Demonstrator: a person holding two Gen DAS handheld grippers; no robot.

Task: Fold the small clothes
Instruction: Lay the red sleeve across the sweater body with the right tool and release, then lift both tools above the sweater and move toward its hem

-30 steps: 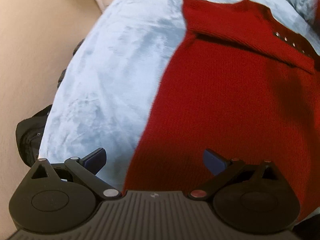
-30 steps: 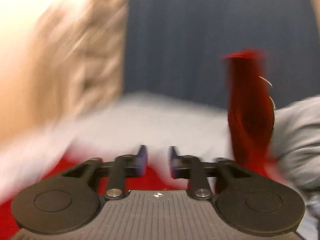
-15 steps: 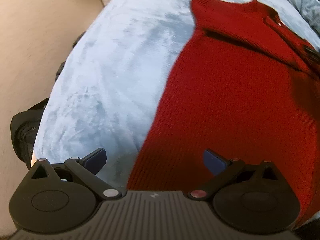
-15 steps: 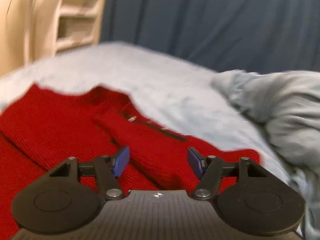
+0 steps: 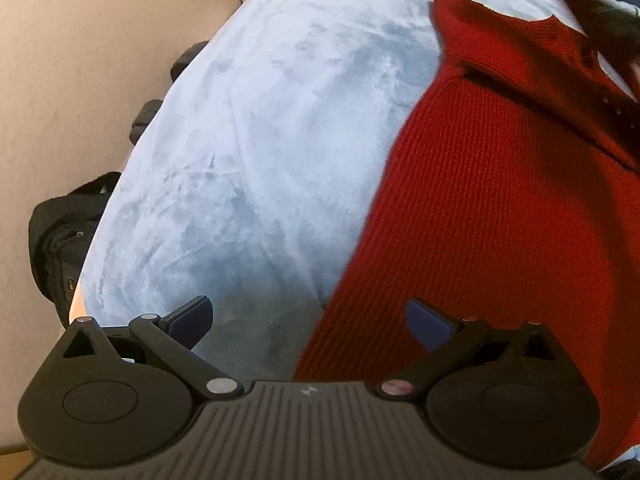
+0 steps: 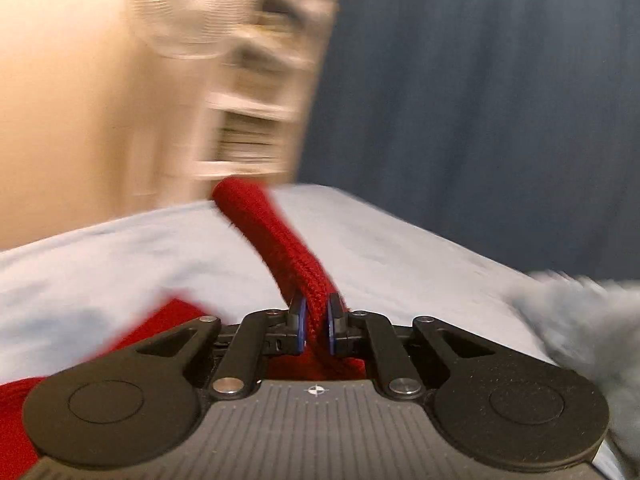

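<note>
From my left wrist camera, my left tongs (image 5: 308, 316) are spread wide with nothing in them, hovering over the edge of the red sweater (image 5: 492, 216), which lies flat on the light blue blanket (image 5: 256, 152). From my right wrist camera, my right tongs (image 6: 317, 326) have just snapped closed and are pinching a raised fold of that sweater (image 6: 280, 240). A grey garment (image 6: 580, 312) sits off to the right, and the background is blurry.

bedroom: bed with pale blue blanket (image 5: 256, 152), dark curtain (image 6: 480, 100).
</note>
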